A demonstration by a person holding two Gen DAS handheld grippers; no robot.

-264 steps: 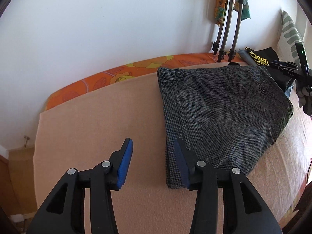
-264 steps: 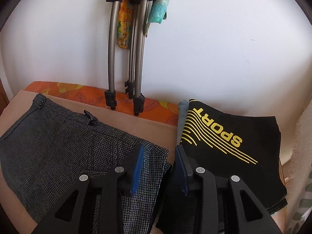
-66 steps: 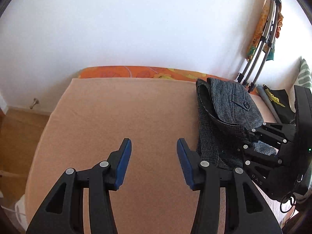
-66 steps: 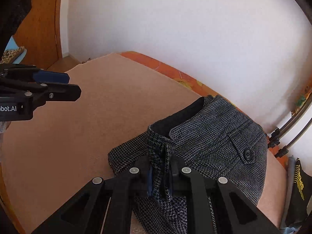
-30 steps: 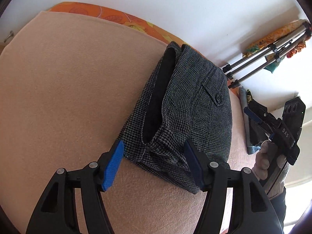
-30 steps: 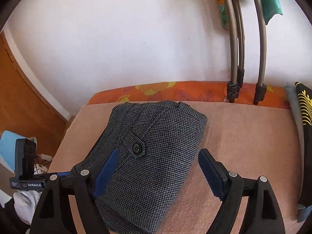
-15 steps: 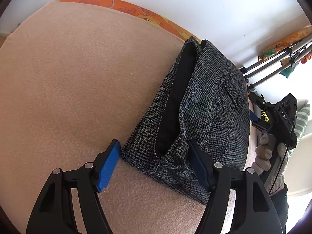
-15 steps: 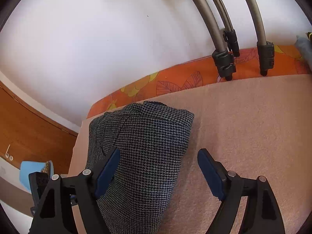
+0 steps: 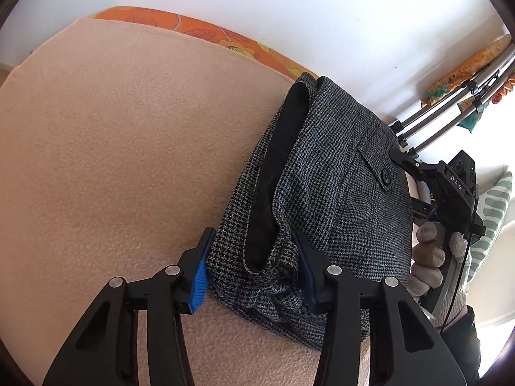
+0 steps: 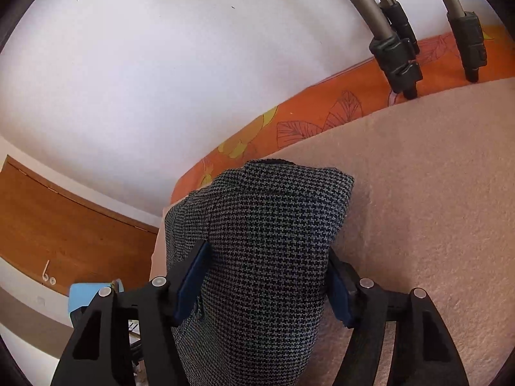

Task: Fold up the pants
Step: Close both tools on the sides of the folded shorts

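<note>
A peach-pink blanket [image 9: 122, 148] covers a bed and fills most of both views; an orange leaf-print sheet [image 9: 199, 30] shows along its far edge, against a plain white wall [image 9: 289, 16]. The folded pants [image 9: 325, 199], in grey houndstooth with a dark lining showing at the open waist, lie as a thick bundle on the blanket, near the orange sheet. The left gripper [image 9: 254, 276] has its blue-padded jaws spread apart on either side of the pants' near end, not squeezing the cloth. The right gripper [image 10: 264, 289] also stands wide, its jaws straddling the opposite end of the bundle with fabric bulging between them. Beyond the pants, grey metal tripod legs [image 10: 386, 32] lean on the wall, their black feet resting by the orange sheet. Beside the bed's end, past the pants, a brown wooden door [image 10: 64, 231] stands in the wall. A striped green-and-white cushion [image 9: 492, 206] sits behind the right gripper.
</note>
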